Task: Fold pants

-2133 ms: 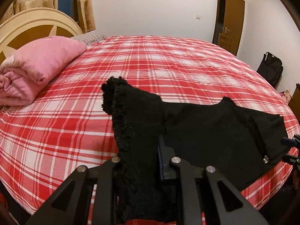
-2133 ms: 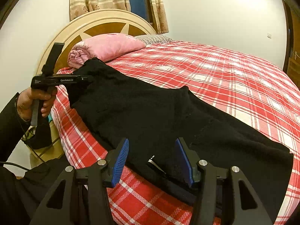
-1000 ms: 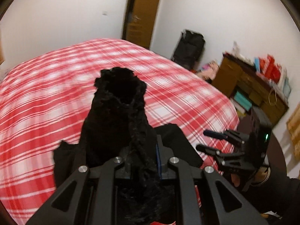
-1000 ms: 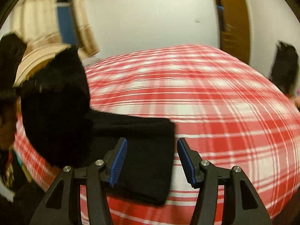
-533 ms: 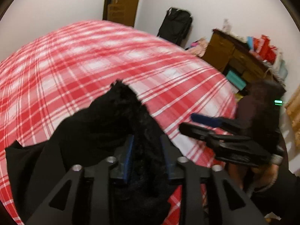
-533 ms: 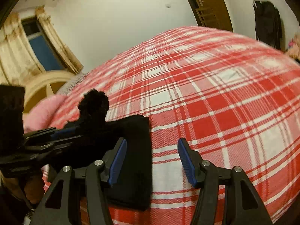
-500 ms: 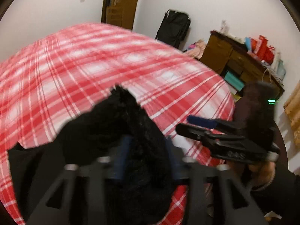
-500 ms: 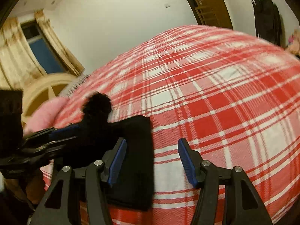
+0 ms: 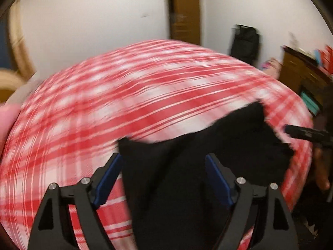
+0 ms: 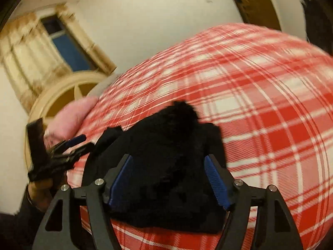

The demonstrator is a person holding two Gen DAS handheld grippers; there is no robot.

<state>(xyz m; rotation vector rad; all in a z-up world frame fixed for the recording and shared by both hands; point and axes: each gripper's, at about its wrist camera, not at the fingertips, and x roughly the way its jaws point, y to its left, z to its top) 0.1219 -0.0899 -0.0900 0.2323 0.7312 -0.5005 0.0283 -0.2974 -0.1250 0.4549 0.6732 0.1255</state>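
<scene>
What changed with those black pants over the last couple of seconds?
The left claw carried one end of the pants across onto the other end, then let go; it is now open. The pants went from spread out to a folded bundle. The right claw stayed open, and the bed is unchanged.

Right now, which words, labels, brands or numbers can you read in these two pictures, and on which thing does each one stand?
None can be read.
The right gripper carries pale marks on its side, too blurred to read.
The pants, the bed cover and the dresser show no writing.
</scene>
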